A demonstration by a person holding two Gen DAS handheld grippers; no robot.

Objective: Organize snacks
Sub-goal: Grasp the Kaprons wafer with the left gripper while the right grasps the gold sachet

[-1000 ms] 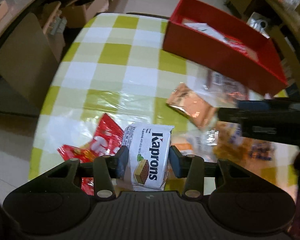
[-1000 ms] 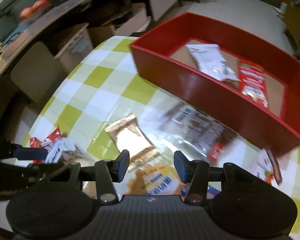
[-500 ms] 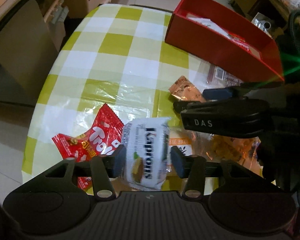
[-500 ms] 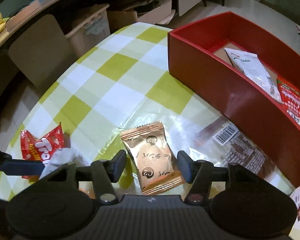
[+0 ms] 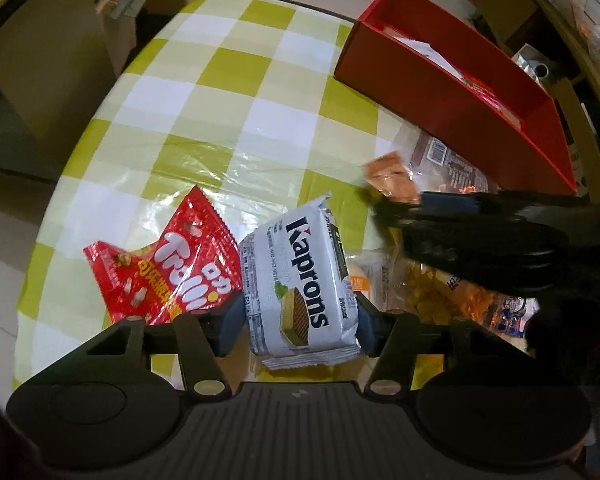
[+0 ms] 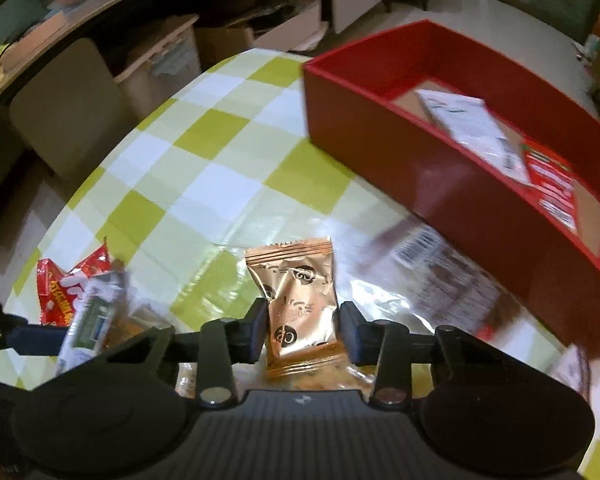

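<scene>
The left gripper pinches the white rectangular Kaprons wafer pack by its long sides, low on the pack, so most of it sticks out ahead of the fingers. The right gripper has its fingers closed against a small copper-gold foil sachet, gripped near its lower half. Both packs look raised off the yellow-and-white checked counter, though I cannot be sure. Just beyond lie a red crinkled Trolli candy bag and a clear barcoded wrapper. Farther off stands the red open-topped rectangular box, already holding two packs. Best carry each pack level, clear the near wall, and let go only once low inside.
</scene>
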